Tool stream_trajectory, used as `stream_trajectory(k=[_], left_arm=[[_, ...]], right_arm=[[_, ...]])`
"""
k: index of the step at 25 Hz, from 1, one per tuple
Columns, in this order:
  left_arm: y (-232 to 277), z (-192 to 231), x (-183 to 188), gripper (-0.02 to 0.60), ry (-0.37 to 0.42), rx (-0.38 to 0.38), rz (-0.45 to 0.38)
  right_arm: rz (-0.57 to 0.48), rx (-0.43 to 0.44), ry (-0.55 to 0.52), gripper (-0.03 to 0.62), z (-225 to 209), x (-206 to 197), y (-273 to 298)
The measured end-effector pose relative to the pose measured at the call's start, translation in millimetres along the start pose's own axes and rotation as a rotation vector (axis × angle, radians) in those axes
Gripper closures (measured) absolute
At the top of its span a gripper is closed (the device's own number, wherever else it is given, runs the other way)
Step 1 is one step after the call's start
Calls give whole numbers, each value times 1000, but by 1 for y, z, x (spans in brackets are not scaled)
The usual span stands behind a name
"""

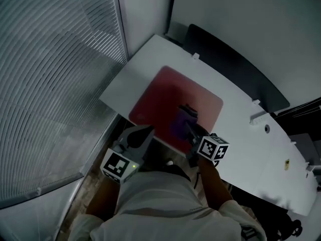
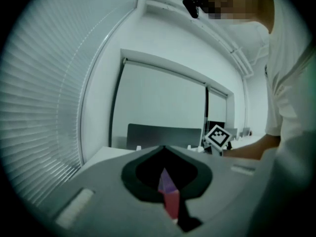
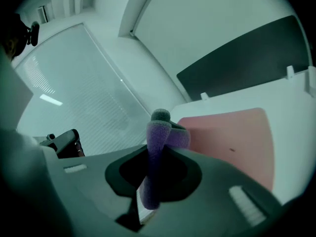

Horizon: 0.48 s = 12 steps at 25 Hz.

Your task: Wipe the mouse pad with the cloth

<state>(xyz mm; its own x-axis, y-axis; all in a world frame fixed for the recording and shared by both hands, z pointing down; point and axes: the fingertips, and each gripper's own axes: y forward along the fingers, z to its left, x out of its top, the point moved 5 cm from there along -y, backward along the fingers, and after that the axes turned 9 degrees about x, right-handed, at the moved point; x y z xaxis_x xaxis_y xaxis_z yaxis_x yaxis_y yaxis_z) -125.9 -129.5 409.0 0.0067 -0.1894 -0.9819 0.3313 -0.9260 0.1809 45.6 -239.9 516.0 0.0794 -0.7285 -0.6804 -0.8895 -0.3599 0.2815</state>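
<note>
The cloth [image 3: 157, 147] is clamped in the right gripper's [image 1: 186, 115] closed jaws over the mouse pad [image 1: 160, 92], most of which lies ahead; its near edge appears pinched by the left gripper [image 1: 148, 130]

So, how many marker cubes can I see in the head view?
2. One cube is on the left gripper, at the near edge of the table; the other is on the right gripper, whose claw holds the purple cloth over the red mouse pad. None seems hidden.

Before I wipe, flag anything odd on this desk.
Only a small dark speck on the red mouse pad, right of the purple cloth in the right gripper view. Nothing looks spilled, torn or askew.
</note>
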Motion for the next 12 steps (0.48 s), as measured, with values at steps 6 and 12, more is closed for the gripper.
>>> stream_trajectory(k=[6,12], left_arm=[[-58,73,-13,578,-26,70,30],[-99,125,-25,578,-34,88,60]], right_arm=[[128,127,-14,547,63,-37,124],[160,173,66,546,98,-74,224]])
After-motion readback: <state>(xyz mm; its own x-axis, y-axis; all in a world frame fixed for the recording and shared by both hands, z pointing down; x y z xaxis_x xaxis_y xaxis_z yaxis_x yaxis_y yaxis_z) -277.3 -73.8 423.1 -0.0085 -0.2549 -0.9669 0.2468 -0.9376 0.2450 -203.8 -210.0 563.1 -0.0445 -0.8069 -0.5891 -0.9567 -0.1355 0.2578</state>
